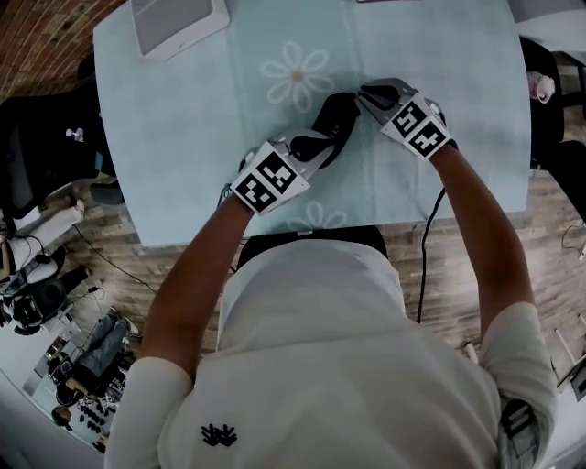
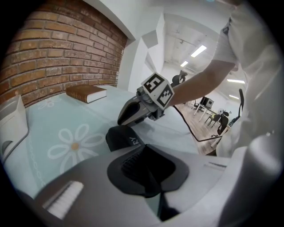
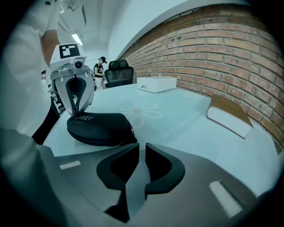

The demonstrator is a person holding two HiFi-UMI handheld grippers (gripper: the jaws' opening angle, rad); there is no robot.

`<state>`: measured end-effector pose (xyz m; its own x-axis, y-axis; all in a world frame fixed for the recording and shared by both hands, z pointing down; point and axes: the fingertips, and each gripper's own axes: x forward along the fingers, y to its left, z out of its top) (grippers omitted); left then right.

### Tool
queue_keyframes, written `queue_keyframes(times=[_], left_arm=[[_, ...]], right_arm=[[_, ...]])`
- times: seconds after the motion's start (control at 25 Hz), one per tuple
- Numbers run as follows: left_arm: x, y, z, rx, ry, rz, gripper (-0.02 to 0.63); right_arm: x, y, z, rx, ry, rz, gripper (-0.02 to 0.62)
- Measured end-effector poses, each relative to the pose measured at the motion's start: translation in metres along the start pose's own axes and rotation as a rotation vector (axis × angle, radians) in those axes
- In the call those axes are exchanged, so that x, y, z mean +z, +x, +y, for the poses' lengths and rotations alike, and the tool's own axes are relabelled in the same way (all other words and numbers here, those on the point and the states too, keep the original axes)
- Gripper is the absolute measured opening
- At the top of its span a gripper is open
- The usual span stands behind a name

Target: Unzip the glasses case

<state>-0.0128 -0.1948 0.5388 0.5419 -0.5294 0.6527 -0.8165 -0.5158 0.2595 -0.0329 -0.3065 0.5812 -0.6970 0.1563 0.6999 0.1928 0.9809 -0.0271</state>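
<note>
glasses case (image 3: 100,127) lies flat on the flowered cloth (image 1: 183,110), zip looks fully closed; left gripper (image 2: 148,173) clenched, tips against its end; right gripper (image 3: 140,166) barely parted, empty, just short of the zip pull (image 3: 132,128); unzipping not yet begun

Pale blue table (image 1: 183,110), glasses case (image 1: 334,124), book (image 2: 86,93), white box (image 1: 174,23)
</note>
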Motion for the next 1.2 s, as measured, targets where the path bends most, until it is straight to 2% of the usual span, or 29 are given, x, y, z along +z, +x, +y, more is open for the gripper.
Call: queue_keyframes(times=[0.24,0.56,0.76,1.04,1.2], left_arm=[[0.008,-0.010,-0.003,0.011,0.006,-0.051,0.058],[0.011,-0.056,-0.008,0.016,0.038,-0.161,0.058],[0.002,-0.101,-0.022,0.008,0.023,-0.223,0.058],[-0.023,-0.171,-0.042,0.013,0.006,-0.294,0.057],[-0.048,-0.209,-0.063,0.036,0.074,-0.282,0.055]], right_arm=[[-0.023,-0.029,0.003,-0.149,0.129,-0.007,0.025],[-0.013,-0.072,0.055,-0.320,0.332,-0.083,0.011],[0.008,-0.086,0.121,-0.366,0.412,-0.134,0.005],[0.046,-0.103,0.211,-0.438,0.461,-0.197,0.002],[0.060,-0.101,0.267,-0.455,0.490,-0.206,0.002]])
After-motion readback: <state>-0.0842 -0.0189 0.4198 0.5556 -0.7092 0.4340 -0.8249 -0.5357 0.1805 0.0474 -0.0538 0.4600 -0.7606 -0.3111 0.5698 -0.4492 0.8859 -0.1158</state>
